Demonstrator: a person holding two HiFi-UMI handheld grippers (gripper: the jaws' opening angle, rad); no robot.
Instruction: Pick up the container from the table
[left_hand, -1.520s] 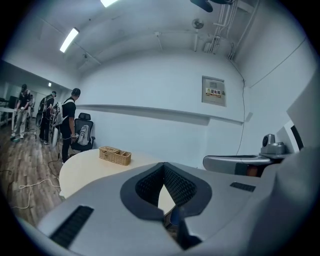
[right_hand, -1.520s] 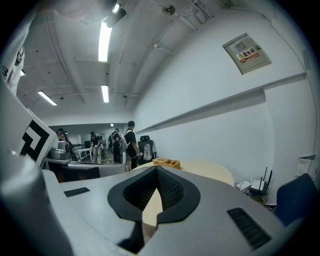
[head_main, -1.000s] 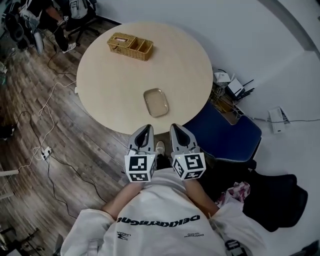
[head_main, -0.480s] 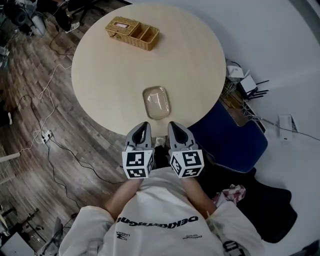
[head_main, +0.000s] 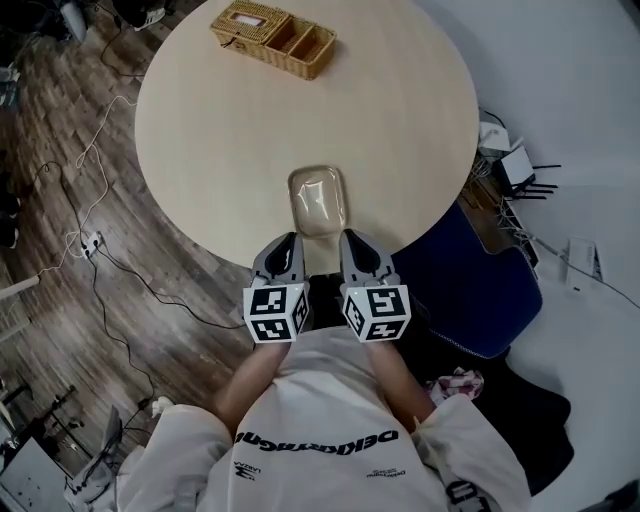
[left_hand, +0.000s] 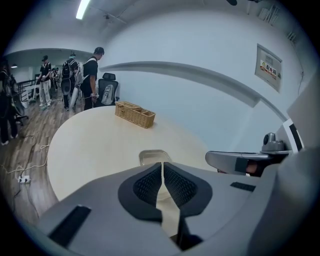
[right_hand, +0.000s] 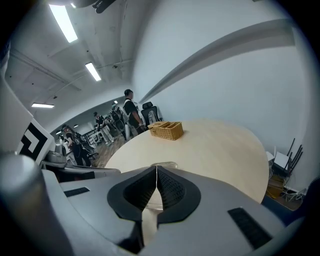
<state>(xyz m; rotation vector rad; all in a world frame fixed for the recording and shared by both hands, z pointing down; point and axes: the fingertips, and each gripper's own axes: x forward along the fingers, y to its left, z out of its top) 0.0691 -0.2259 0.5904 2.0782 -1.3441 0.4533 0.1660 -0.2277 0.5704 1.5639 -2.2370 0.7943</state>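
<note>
Approach step imo, nothing grabbed yet. The container (head_main: 318, 200) sits on the table (head_main: 400, 100) near its front edge, just ahead of both grippers. Left gripper (head_main: 286, 244) & right gripper (head_main: 356, 242) have jaws pressed together, empty. Next move prob needs one to open up and reach fwd over the rim.

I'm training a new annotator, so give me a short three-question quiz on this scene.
1. True or false: the left hand-held gripper holds the clear shallow plastic container.
2. The woven wicker basket sits: A) near the round pale wooden table's far edge; B) at its near edge; C) inside the container.
3. The right hand-held gripper's jaws are ____.
Key: 1 false; 2 A; 3 shut.
</note>
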